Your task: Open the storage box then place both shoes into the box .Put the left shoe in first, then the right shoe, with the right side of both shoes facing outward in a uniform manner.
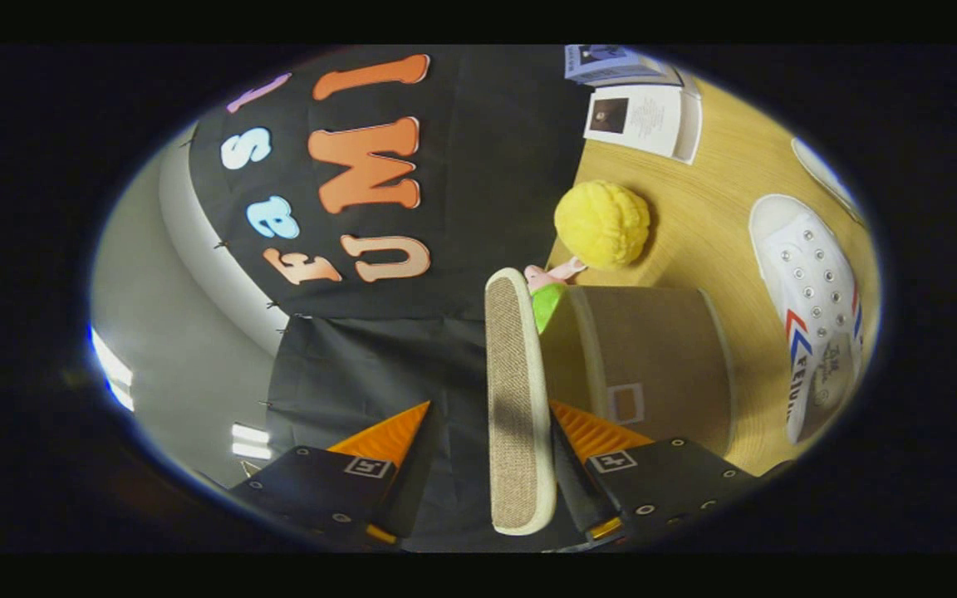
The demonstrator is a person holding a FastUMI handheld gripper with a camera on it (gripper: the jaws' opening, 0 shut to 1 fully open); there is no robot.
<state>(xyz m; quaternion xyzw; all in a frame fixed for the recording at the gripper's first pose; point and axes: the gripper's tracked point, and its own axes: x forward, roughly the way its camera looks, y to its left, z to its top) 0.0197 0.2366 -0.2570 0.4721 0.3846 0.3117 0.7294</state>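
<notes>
Between the two fingers of the gripper (491, 453) stands the woven beige lid with pale trim (517, 407), seen edge-on. One finger lies against its face on the box side; the other stands apart from it, so the claw is spread, not pinching. Just beside the lid sits the round brown fabric storage box (653, 365), its mouth apparently uncovered. Beyond the lid, a green and pink soft toy (547, 291) touches a yellow knitted ball (601, 224) on the light wooden table (719, 216). Past the box lies a white canvas lace-up shoe with red and blue stripes (811, 307); farthest are open printed booklets (645, 116). Risk: unclamped, the lid could slip and fall, knocking the toy or covering the box.
</notes>
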